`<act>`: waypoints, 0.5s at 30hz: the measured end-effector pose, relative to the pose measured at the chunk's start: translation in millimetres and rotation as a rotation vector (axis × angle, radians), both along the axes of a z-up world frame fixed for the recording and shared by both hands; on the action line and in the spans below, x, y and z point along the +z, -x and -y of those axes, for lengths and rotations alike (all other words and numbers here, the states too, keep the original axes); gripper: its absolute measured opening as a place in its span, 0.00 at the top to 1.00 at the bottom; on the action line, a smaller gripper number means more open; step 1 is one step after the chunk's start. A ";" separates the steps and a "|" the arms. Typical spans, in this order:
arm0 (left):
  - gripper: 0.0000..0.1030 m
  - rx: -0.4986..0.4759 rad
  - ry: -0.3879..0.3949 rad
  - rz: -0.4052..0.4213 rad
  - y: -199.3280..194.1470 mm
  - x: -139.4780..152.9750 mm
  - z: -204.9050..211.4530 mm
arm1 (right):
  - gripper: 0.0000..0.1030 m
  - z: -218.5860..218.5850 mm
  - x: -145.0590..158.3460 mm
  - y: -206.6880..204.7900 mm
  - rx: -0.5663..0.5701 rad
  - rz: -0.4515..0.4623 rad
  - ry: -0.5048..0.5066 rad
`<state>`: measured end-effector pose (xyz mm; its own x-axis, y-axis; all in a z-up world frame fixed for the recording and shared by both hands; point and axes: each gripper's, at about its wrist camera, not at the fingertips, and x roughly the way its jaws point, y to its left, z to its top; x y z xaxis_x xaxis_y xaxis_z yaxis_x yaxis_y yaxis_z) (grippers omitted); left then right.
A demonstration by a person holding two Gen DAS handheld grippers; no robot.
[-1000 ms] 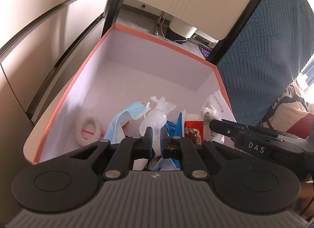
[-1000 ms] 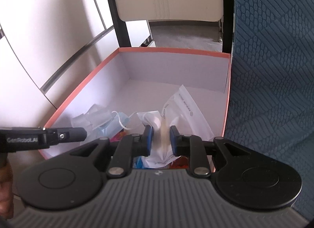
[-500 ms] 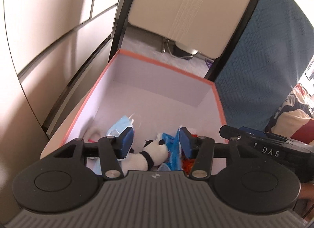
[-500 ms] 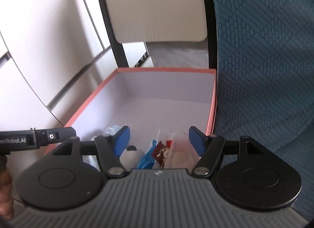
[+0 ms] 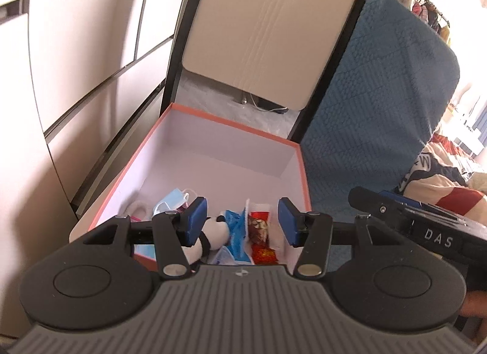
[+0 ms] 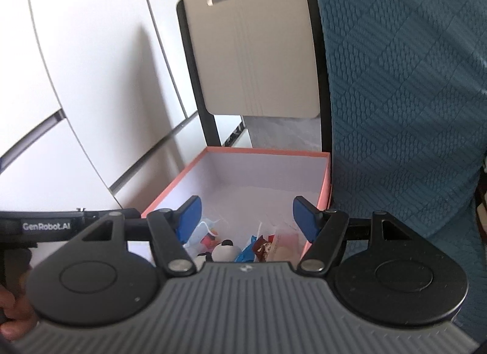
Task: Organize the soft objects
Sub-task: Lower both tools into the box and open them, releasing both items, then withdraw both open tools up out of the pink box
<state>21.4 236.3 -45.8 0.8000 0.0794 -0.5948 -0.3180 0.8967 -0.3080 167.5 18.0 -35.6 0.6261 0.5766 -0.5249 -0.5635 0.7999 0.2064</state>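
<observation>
An open box with an orange rim [image 5: 228, 122] [image 6: 268, 150] holds several soft things at its near end: a panda plush [image 5: 213, 233] [image 6: 223, 250], a blue face mask [image 5: 170, 203], a white fluffy ring [image 5: 137, 210], a blue packet [image 5: 234, 226] and a red snack packet in a clear bag [image 5: 258, 229] [image 6: 264, 246]. My left gripper [image 5: 242, 221] is open and empty above the box's near end. My right gripper [image 6: 246, 221] is open and empty, also above the near end.
A teal quilted bed side [image 5: 380, 110] [image 6: 401, 95] stands right of the box. White cabinet doors [image 5: 91, 64] [image 6: 76, 79] stand to the left. A beige chair back [image 5: 268, 34] [image 6: 252, 49] rises behind the box. The far half of the box shows bare floor.
Both grippers were shut on soft items inside the box a second ago; both opened, let go, and have lifted up and back from the box.
</observation>
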 end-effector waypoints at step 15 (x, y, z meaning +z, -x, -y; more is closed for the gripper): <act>0.44 -0.006 0.000 0.023 41.9 2.5 52.0 | 0.33 54.9 8.5 46.6 -0.022 0.033 -0.003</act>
<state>-20.5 184.4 -43.3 0.8141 0.0744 -0.5760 -0.3051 0.8987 -0.3150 120.9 -36.9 -27.1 0.6560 0.5639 -0.5017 -0.5520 0.8118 0.1905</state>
